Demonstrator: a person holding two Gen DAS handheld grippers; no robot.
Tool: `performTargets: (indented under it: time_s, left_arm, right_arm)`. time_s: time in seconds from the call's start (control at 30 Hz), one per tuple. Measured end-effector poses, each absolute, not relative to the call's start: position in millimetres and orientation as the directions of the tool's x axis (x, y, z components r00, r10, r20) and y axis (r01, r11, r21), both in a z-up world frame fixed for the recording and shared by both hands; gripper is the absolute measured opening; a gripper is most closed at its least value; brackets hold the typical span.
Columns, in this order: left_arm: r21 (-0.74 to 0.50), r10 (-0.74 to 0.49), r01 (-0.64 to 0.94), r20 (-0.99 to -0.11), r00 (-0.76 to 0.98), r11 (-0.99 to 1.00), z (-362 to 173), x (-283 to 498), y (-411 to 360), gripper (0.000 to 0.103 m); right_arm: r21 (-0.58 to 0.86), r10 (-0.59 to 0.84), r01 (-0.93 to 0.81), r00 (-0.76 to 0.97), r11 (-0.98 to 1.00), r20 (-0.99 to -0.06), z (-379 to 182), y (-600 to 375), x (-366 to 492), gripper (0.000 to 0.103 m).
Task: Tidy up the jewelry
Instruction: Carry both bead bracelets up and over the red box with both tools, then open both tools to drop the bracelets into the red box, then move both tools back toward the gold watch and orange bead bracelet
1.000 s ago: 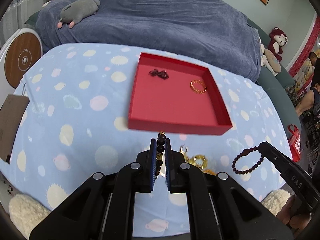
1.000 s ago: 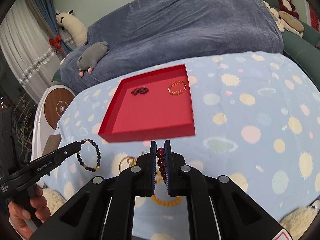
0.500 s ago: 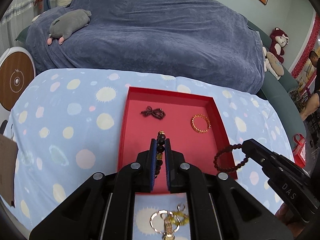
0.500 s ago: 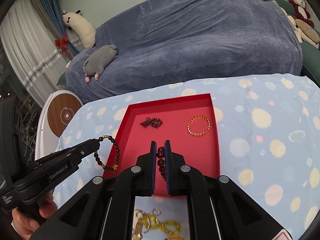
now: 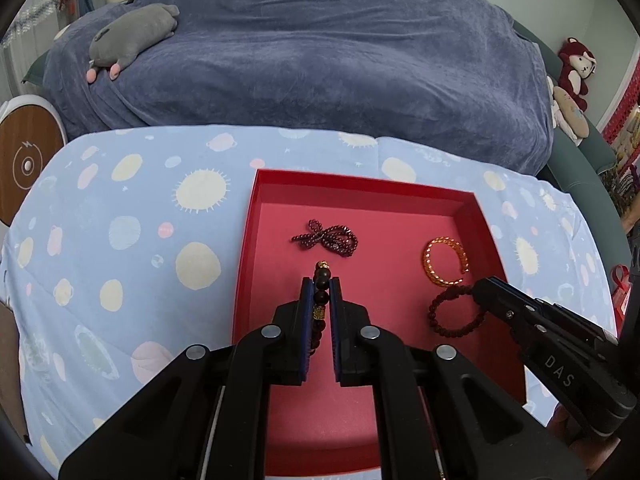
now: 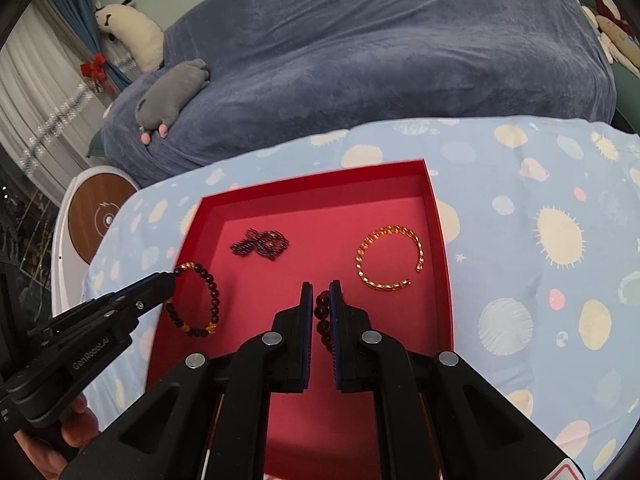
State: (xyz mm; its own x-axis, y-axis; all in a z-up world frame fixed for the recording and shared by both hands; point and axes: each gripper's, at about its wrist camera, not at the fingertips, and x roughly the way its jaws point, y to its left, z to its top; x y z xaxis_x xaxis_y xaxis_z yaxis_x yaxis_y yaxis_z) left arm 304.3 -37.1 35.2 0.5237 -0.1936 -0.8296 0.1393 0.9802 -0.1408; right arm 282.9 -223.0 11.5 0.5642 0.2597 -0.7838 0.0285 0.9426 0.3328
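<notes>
Here, in the left wrist view, the left gripper (image 5: 321, 282) is clamped on a dark bracelet (image 5: 321, 298) with gold beads, holding it over the red tray (image 5: 472, 206). On the tray floor lie a small dark-red bead string (image 5: 326, 238) towards the back and a gold bangle (image 5: 444, 256) to its right. At the right, the right gripper (image 5: 478, 290) reaches in, pinching a red bracelet (image 5: 454, 316) whose loop hangs over the tray just in front of the bangle. The tray sits on a blue dotted cloth (image 5: 120, 240).

From the right wrist view, the right gripper (image 6: 321, 284) is closed tight on the red bracelet (image 6: 322, 312) above the tray (image 6: 320, 178). The bangle (image 6: 390, 258) lies just beyond to the right, the bead string (image 6: 260, 243) farther back on the left. At the left edge, the left gripper (image 6: 170, 278) holds the dark bracelet (image 6: 198, 300), its loop dangling over the tray's left side.
</notes>
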Motion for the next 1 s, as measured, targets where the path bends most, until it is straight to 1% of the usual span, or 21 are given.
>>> performTargets:
  time_s: [0.07,0.1,0.13,0.17,0.2,0.27,0.33,0.43,0.5,0.57,0.67,0.77,1.0]
  left_arm:
    - [-0.140,-0.188,0.130,-0.830,0.524,0.982,32,305,-35,0.009]
    - [-0.142,-0.186,0.124,-0.827,0.531,0.982,31,304,-34,0.016]
    - [-0.141,-0.181,0.116,-0.826,0.534,0.983,31,304,-33,0.023]
    - [-0.138,-0.171,0.101,-0.824,0.541,0.985,32,302,-30,0.041]
    - [-0.140,-0.165,0.087,-0.818,0.551,0.986,33,300,-28,0.049]
    - [-0.153,-0.169,0.077,-0.810,0.562,0.985,37,294,-25,0.050]
    - [-0.153,-0.169,0.076,-0.810,0.561,0.985,38,289,-23,0.050]
    - [-0.145,-0.157,0.067,-0.812,0.562,0.987,40,275,-18,0.050]
    - [-0.156,-0.161,0.056,-0.815,0.557,0.986,41,265,-14,0.053]
    - [-0.157,-0.157,0.049,-0.815,0.558,0.986,43,253,-11,0.054]
    - [-0.154,-0.159,0.055,-0.818,0.552,0.987,44,237,-10,0.055]
    - [-0.157,-0.159,0.052,-0.815,0.557,0.986,46,218,-6,0.060]
    - [-0.159,-0.158,0.045,-0.823,0.546,0.986,44,179,3,0.061]
  right_arm:
    - [0.292,0.221,0.034,0.572,0.956,-0.790,10,-225,281,0.016]
    - [0.270,0.203,0.031,0.577,0.962,-0.791,11,-225,279,0.017]
    - [0.258,0.193,0.030,0.582,0.966,-0.790,12,-226,277,0.020]
    - [0.250,0.185,0.030,0.589,0.968,-0.787,14,-227,273,0.024]
    - [0.251,0.183,0.032,0.595,0.967,-0.783,15,-229,270,0.025]
    - [0.262,0.186,0.039,0.604,0.964,-0.775,18,-232,261,0.032]
    - [0.269,0.185,0.046,0.613,0.962,-0.768,21,-235,251,0.036]
    - [0.288,0.193,0.057,0.619,0.956,-0.761,26,-237,235,0.038]
    - [0.299,0.193,0.069,0.621,0.952,-0.760,29,-238,222,0.040]
    - [0.304,0.191,0.078,0.626,0.950,-0.756,32,-237,209,0.047]
    - [0.305,0.188,0.083,0.628,0.949,-0.755,35,-232,191,0.049]
    - [0.291,0.177,0.082,0.627,0.953,-0.758,37,-229,172,0.051]
    - [0.273,0.158,0.093,0.624,0.958,-0.766,36,-229,130,0.051]
